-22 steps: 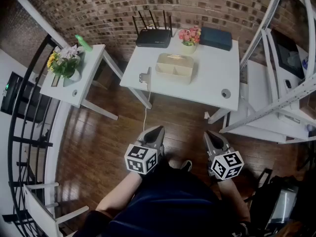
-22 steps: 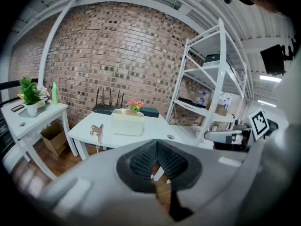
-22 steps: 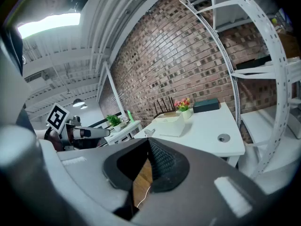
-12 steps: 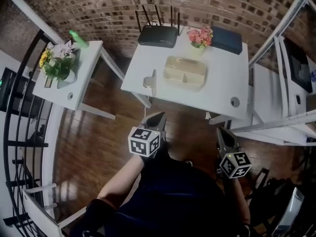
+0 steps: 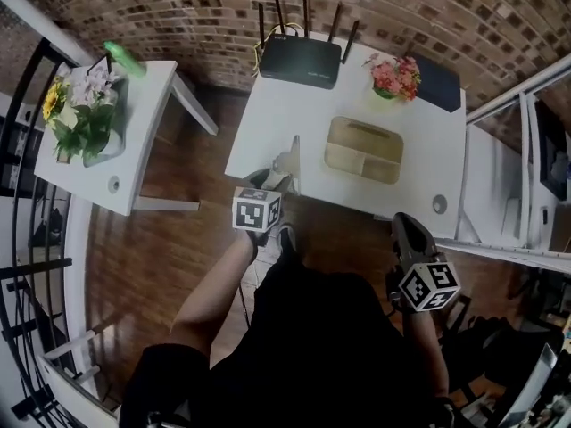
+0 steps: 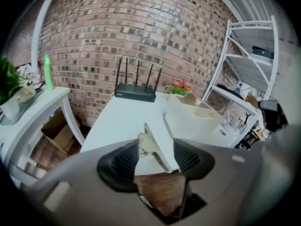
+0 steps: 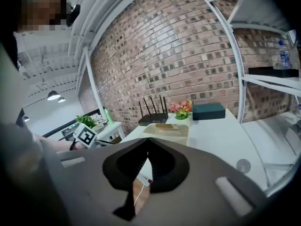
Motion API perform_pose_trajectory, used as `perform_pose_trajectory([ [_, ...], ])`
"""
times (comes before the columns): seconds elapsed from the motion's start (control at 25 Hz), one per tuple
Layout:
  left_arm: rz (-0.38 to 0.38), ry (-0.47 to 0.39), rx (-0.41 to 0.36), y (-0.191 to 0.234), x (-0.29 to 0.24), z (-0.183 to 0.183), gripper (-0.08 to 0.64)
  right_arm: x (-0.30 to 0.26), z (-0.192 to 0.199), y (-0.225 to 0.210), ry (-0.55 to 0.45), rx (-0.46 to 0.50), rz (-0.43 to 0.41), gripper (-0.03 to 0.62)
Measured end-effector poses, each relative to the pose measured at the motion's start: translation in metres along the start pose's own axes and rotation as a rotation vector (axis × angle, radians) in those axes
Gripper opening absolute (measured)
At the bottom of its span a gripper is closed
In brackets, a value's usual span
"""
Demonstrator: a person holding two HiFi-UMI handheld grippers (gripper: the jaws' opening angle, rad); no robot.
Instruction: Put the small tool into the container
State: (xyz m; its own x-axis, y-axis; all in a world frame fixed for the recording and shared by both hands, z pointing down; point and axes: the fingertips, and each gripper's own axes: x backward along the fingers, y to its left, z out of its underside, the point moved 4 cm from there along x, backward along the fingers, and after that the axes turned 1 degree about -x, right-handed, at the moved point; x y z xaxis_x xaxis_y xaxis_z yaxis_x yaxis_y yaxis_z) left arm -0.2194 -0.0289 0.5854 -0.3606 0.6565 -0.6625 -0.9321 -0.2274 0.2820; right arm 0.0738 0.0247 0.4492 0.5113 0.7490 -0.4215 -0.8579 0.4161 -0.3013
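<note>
Jaws of the left gripper (image 6: pixel 156 160) stand spread around the small metal tool (image 6: pixel 151 145) — it stands at the bench (image 5: pixel 268 119) edge, just left of the beige divided container (image 5: pixel 363 150). The right gripper (image 7: pixel 148 145) hangs off the bench, well short of the container — its jaws pressed together on nothing.

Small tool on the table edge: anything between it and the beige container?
Nothing visible. The small tool stands at the white table's near edge; only bare tabletop separates it from the container. The router and flowers sit farther back, off that line.
</note>
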Motion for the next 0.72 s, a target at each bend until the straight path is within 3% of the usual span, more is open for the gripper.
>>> perform_pose_trajectory([
  [0.24, 0.038, 0.100, 0.058, 0.026, -0.049, 0.010, 0.245, -0.037, -0.013, 0.004, 0.011, 0.008, -0.038, 0.008],
  [0.4, 0.020, 0.155, 0.091, 0.031, -0.066, 0.011, 0.227, -0.050, -0.022, -0.005, -0.005, -0.014, -0.074, 0.008],
  [0.72, 0.017, 0.184, 0.218, 0.029, -0.083, 0.014, 0.110, -0.041, -0.037, -0.046, -0.053, -0.082, -0.090, 0.008],
])
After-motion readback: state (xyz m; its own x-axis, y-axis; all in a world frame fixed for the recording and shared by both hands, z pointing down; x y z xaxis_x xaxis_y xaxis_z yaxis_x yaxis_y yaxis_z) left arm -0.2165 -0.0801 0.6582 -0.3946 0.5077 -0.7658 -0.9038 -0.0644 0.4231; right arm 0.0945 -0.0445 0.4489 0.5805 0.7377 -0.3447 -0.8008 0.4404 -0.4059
